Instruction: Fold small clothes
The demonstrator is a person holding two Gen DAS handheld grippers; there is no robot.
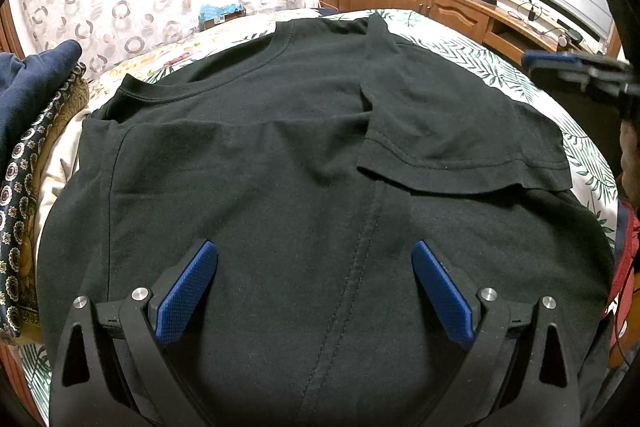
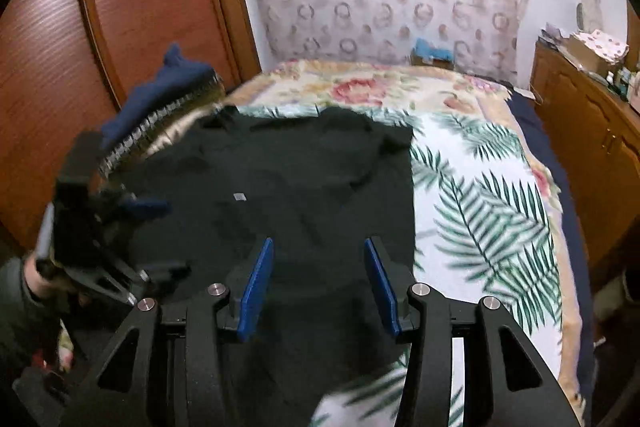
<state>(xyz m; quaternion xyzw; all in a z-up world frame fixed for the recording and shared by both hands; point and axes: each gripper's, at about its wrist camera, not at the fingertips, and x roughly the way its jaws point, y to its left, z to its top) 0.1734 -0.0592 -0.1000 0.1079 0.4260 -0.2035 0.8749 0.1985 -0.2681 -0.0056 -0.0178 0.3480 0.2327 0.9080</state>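
Across the middle of the left wrist view, a black T-shirt (image 1: 280,155) lies spread on a bed (image 1: 472,47) covered with a leaf-print sheet, its collar toward the upper left of the frame and one sleeve (image 1: 452,131) already turned inward over the body at centre right. The left claw (image 1: 315,291) hovers over the lower part of the shirt, released, its blue pads (image 1: 184,295) spread wide with only cloth showing between them and nothing pinched. In the right wrist view the right claw (image 2: 318,283) is likewise released, jaws apart above the shirt's right edge where black fabric meets the fern pattern; that picture is smeared, so whether the tips touch the cloth I cannot tell. A stack of other clothes (image 1: 28,131), navy on top with patterned pieces beneath, sits at the left edge of the frame, just beside the shirt's shoulder. Judging from this, the fold is partly made, with the far side still to be brought in. The risks seem plain: a claw closing on the top layer only would drag the folded sleeve askew and undo it, while biting too deep could catch the sheet beneath and lift it with the shirt. A sweep toward the left of the frame could also nudge the neighbouring stack. Dark cloth on dark cloth makes the layer edges hard to pick out
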